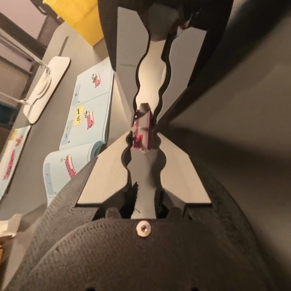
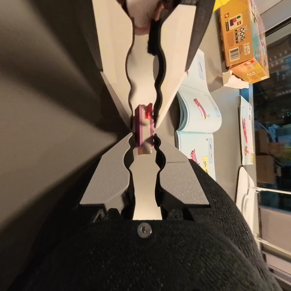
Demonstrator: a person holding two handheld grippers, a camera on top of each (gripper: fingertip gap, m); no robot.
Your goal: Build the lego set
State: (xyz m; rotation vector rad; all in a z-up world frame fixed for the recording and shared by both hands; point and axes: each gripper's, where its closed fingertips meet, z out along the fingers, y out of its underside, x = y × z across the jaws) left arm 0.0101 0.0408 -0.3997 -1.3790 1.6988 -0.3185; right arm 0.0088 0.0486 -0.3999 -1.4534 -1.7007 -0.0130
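A small pink brick assembly [image 1: 142, 126] with a red piece and a pale end hangs in the air between my two grippers, which face each other tip to tip. In the right wrist view, my right gripper [image 2: 143, 134] is shut on the lower end of the assembly [image 2: 144, 126], with both pads against its sides. My left gripper [image 1: 144, 134] stands around the red end, its pads slightly clear of it, so it is open. The right gripper [image 1: 144, 124] shows from above in the left wrist view, and the left gripper [image 2: 143, 124] likewise in the right wrist view.
An open pale blue instruction booklet [image 1: 91, 110] [image 2: 200, 110] lies on the grey table [image 1: 47, 141]. A second leaflet [image 2: 246, 130], an orange cardboard box [image 2: 241, 39], a yellow container [image 1: 78, 18] and a white tray [image 1: 47, 88] lie farther off. Both grippers' tips are close together, under 4 cm apart.
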